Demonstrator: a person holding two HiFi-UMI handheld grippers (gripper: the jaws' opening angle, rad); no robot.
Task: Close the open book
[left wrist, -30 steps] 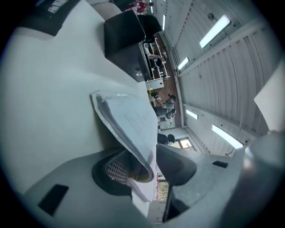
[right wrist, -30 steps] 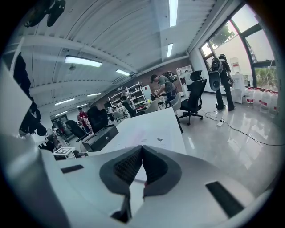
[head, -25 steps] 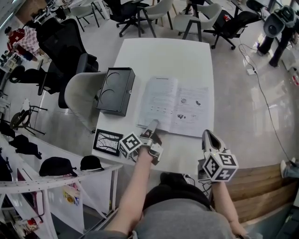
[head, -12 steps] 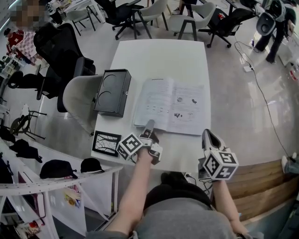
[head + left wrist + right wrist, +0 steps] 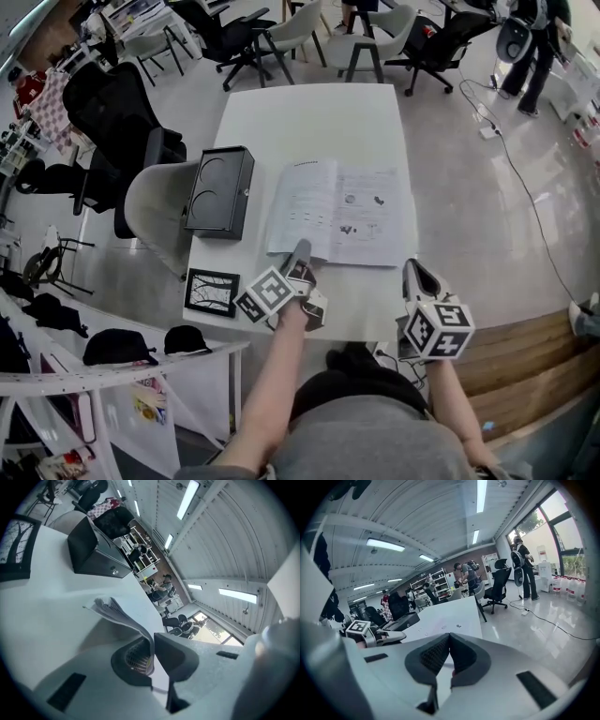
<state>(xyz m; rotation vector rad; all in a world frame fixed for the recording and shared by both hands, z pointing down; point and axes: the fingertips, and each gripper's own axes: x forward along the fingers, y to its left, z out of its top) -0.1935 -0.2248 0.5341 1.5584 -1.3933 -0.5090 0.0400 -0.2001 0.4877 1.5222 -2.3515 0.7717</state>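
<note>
The open book (image 5: 339,214) lies flat on the white table (image 5: 309,117), pages up. My left gripper (image 5: 301,253) sits at the near edge of the book's left half. In the left gripper view its jaws have just been closing, and the left gripper (image 5: 151,649) is now shut on a thin sheaf of the book's pages (image 5: 118,614), which curl upward from the table. My right gripper (image 5: 418,276) hovers off the book's near right corner, apart from it. In the right gripper view the right gripper (image 5: 449,638) has its tips together with nothing between them.
A black box (image 5: 218,192) stands left of the book, and a framed picture (image 5: 212,291) lies at the table's near left corner. A grey chair (image 5: 150,202) is tucked at the left side. Office chairs (image 5: 370,42) stand beyond the far end; a wooden bench (image 5: 525,375) is at right.
The left gripper's jaws closed on the book's near left page edge, and the gripper rolled and rose a little with the pages. The right gripper has barely shifted.
</note>
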